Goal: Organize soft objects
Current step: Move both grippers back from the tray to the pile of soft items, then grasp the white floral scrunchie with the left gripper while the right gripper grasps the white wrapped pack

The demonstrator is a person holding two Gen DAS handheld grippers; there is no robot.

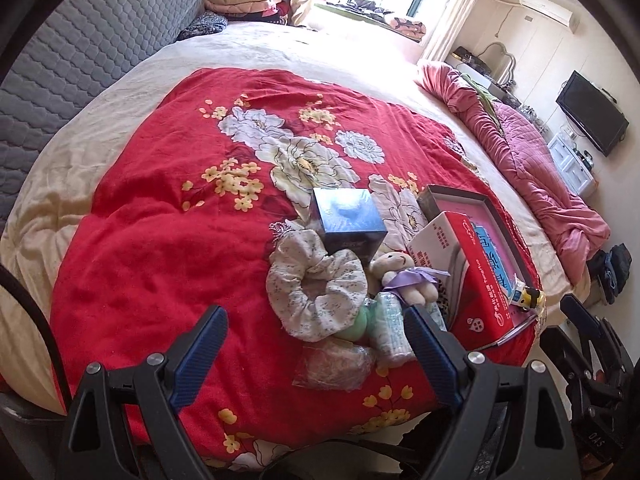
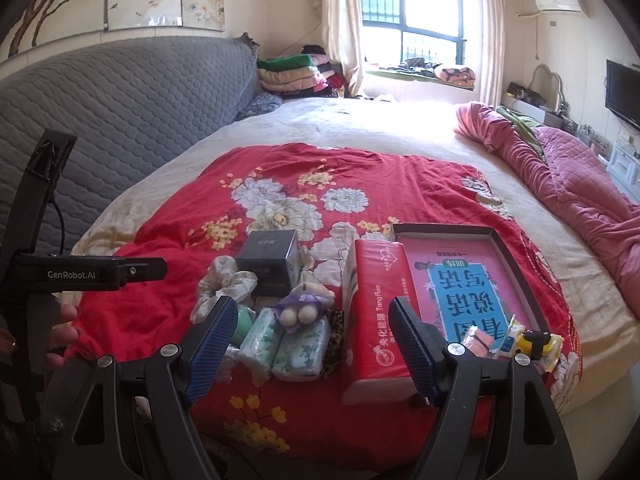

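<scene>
1. Left tongs hang spread and empty above the red floral quilt, the floral scrunchie just ahead between their tips.
2. Right tongs gape, empty; tissue packs and a plush bear lie between the fingers, with the red tissue box just inside the right one.

Red floral cotton-looking bedspread, matt and creased. White floral cloth scrunchie, soft and ruffled. Dark blue cardboard cube box, glossy top. Red tissue pack in shiny plastic film. Small cream plush bear, fuzzy, with a satin lilac ribbon. Clear crinkly plastic bag, contents unclear. Grey quilted fabric headboard, matt. Gripper pads blue, ribbed, probably rubber; black matt plastic arms.
</scene>
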